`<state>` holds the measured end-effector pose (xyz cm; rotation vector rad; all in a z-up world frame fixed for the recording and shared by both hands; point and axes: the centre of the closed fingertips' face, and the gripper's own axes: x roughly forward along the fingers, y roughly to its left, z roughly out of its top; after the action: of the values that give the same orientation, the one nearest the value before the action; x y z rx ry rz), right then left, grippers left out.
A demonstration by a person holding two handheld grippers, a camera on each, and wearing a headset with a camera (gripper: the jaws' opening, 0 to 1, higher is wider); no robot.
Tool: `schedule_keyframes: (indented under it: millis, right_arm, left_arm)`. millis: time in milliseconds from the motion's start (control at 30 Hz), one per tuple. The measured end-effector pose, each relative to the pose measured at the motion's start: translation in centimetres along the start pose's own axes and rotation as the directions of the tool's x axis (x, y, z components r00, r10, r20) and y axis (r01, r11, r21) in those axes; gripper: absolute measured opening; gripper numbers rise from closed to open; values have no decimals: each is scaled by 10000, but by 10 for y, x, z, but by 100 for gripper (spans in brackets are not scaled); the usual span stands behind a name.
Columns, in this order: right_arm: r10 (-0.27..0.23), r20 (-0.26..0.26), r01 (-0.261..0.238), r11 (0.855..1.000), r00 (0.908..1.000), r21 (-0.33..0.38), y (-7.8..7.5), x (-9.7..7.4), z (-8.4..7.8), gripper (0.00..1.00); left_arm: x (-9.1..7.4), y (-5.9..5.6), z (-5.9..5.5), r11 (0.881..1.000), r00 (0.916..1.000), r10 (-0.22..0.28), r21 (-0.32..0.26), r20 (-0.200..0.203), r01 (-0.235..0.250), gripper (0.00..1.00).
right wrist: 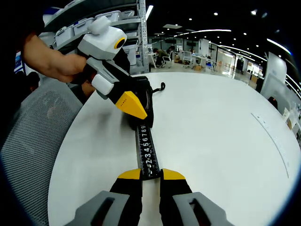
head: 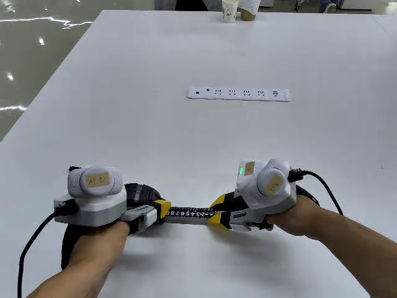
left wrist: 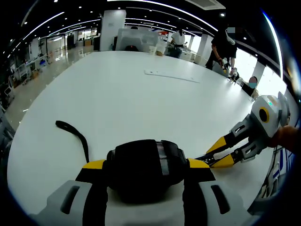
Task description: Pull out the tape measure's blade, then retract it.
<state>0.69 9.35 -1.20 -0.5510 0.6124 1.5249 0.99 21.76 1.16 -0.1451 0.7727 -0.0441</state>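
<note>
Showing left gripper (left wrist: pixel 146 165) clamped around the tape measure case (head: pixel 139 194); right gripper (right wrist: pixel 151 175), jaws nearly together, pinches the blade (right wrist: pixel 146 146) tip, a short span drawn out between the two. Likely hazard: a slack pinch lets the sprung blade snap back.

a white power strip (head: pixel 238 94) lay flat on the white table (head: pixel 124 124), well apart from what looked like a paper cup (head: pixel 230 10) at its far edge; a grey mesh chair (right wrist: pixel 33 136) stood beside the table.
</note>
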Motion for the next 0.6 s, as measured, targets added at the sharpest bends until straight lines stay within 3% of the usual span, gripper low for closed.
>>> schedule_keyframes:
  millis: [600]
  right_arm:
    - [97, 136, -96, 9999, 9999, -88, 1, 15, 13, 10]
  left_arm:
    - [1, 1, 0, 10000, 10000, -12, -78, -19, 12, 60]
